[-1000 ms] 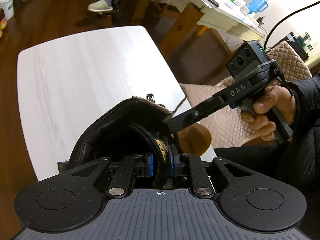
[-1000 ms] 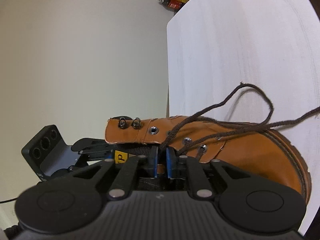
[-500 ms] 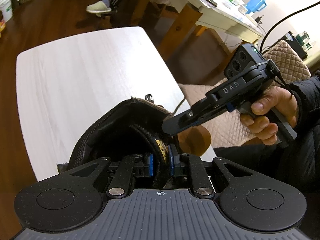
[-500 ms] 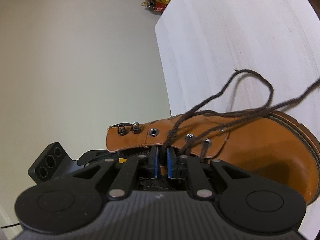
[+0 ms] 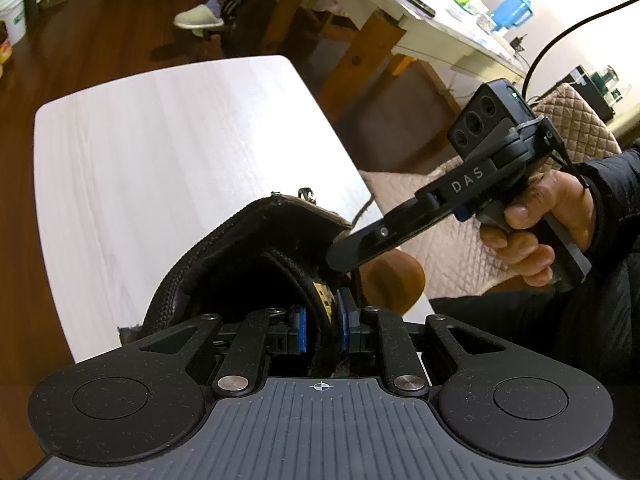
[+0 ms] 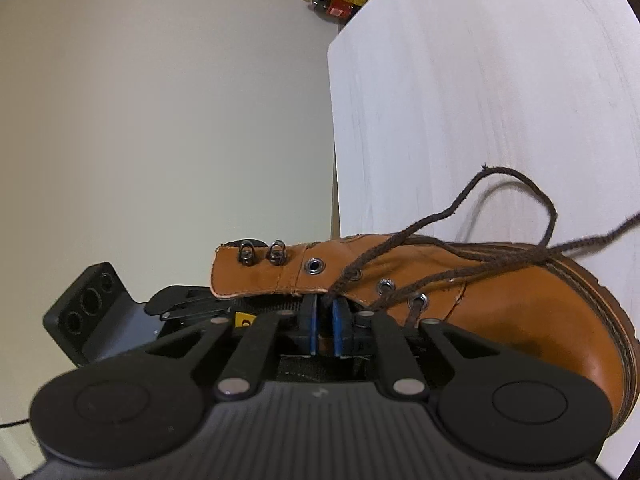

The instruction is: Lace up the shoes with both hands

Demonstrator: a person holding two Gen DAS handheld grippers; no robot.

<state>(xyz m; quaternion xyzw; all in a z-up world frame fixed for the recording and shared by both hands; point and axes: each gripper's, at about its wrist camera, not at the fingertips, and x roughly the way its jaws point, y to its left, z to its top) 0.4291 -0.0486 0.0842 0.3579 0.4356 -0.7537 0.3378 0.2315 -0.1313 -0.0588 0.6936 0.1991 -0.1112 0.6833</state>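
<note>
Boot (image 6: 500, 312) is lying at the tabletop's (image 6: 500, 80) near edge; your left gripper (image 5: 320, 326) is clamping its tongue, your right gripper (image 6: 323, 326) is pinching the lace (image 6: 440, 276). Jerking risks unthreading it.

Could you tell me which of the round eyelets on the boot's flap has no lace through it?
The empty eyelet next to the two hooks; the lace passes through the eyelets nearer the toe.
</note>
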